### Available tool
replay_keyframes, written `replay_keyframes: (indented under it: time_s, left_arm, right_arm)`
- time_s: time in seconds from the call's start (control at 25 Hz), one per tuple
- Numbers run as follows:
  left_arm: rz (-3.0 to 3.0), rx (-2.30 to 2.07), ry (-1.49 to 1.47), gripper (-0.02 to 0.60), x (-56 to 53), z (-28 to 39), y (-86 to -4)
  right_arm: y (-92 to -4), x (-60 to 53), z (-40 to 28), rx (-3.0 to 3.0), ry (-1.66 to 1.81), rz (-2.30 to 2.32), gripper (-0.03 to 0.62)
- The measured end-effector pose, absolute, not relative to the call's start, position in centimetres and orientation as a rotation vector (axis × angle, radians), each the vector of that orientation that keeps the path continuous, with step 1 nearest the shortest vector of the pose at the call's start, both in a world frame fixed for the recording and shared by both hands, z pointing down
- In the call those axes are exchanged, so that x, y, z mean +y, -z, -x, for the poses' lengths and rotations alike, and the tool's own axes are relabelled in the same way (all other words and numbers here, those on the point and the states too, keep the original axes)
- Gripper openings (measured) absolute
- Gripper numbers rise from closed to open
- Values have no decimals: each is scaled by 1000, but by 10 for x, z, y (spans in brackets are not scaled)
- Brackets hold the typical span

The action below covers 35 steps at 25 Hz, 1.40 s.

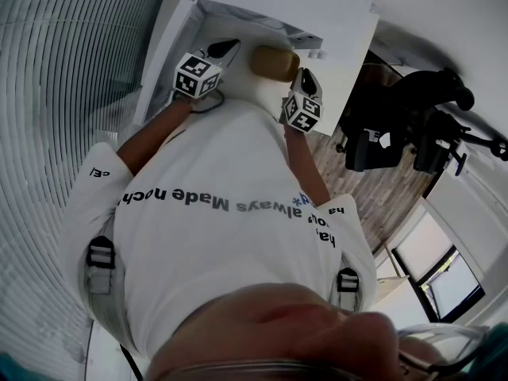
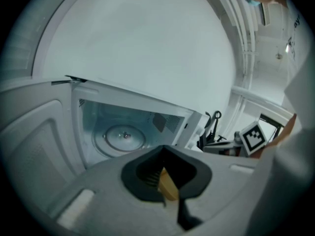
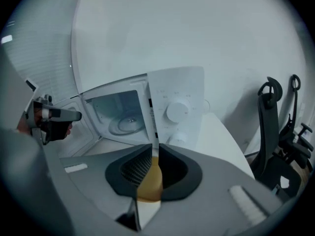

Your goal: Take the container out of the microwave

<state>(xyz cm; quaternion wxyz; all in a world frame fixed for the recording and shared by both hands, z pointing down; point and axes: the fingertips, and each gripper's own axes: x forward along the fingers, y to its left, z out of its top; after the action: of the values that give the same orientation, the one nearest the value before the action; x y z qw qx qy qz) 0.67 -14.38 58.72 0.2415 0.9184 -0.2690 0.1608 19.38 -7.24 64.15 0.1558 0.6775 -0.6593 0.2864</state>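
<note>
Container out of microwave, held by both grippers
L gripper (image 2: 164, 170) & R gripper (image 3: 153, 157) are each clamped on an edge of the tan container (image 1: 274, 63). It hangs betw. them, just in front of the open microwave (image 3: 170, 107) and off the tabletop (image 3: 216, 136). Glass turntable (image 2: 124, 136) shows inside the cavity.

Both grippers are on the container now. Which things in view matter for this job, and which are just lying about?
In the job: tan container, held by left gripper and right gripper; open microwave; its empty glass turntable.
Lying about: black office chair; window.
</note>
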Motion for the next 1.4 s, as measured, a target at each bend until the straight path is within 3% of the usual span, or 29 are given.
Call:
replay_keyframes:
  time_s: [0.6,1.4]
  left_arm:
    - [-2540,-756,-371,3,-140,3,-562]
    - [-2599,-771,-264,3,-139,3,-518]
  right_arm:
    - [-550,-90,-131,-2182,-539,-1753,37]
    - [-488,-100,-89,-2379,-464,-1627,35]
